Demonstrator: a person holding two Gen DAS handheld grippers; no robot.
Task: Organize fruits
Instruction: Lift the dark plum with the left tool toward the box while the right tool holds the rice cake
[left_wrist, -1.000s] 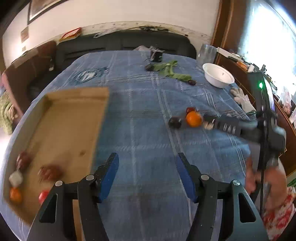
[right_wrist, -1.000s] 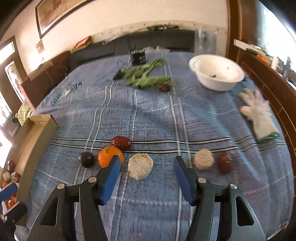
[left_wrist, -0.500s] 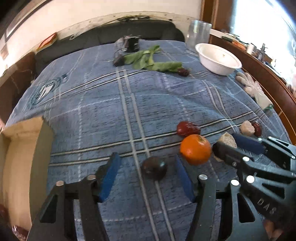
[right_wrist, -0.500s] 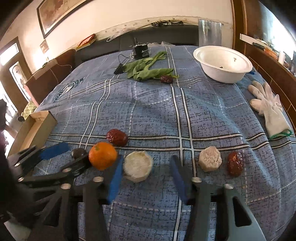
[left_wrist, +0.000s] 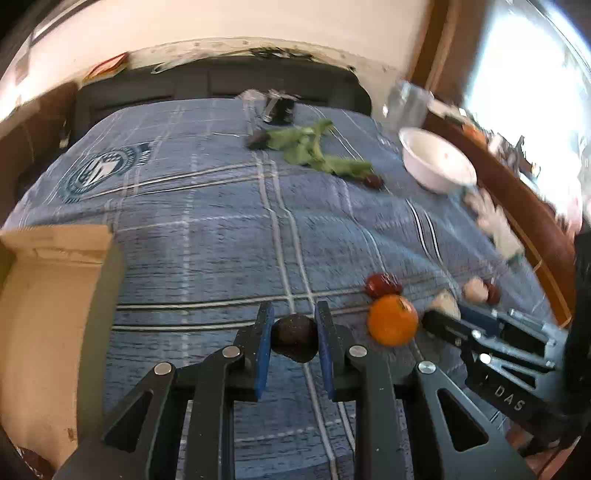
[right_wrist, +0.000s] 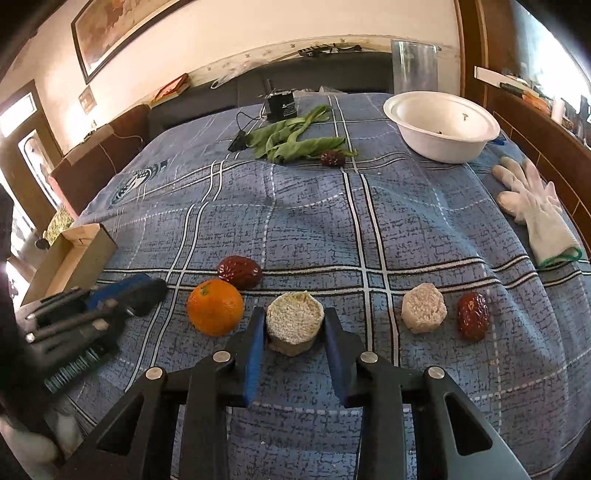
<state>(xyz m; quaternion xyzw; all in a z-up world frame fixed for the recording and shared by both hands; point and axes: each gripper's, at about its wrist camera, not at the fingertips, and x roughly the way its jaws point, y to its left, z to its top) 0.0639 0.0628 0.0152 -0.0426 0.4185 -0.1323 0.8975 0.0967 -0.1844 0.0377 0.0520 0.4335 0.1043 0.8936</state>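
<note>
My left gripper (left_wrist: 294, 325) is shut on a dark round fruit (left_wrist: 294, 336) on the blue checked cloth (left_wrist: 221, 236). An orange (left_wrist: 392, 319) lies just right of it, with a red date (left_wrist: 380, 284) behind. My right gripper (right_wrist: 293, 325) has closed around a pale hexagonal cake (right_wrist: 294, 323); its pads touch both sides. In the right wrist view the orange (right_wrist: 215, 306) and red date (right_wrist: 239, 271) lie to the left, and a second pale cake (right_wrist: 423, 312) and another date (right_wrist: 472, 316) to the right. The left gripper (right_wrist: 122, 295) shows there too.
An open cardboard box (left_wrist: 48, 314) stands at the left; it also shows in the right wrist view (right_wrist: 70, 258). A white bowl (right_wrist: 441, 127), green leaves (right_wrist: 295, 142) with a date (right_wrist: 332, 158), a white glove (right_wrist: 535, 210) and a clear glass (right_wrist: 413, 66) are farther back.
My left gripper came over from the box to the dark fruit and shut on it. My right gripper moved forward and closed around the pale hexagonal cake.
</note>
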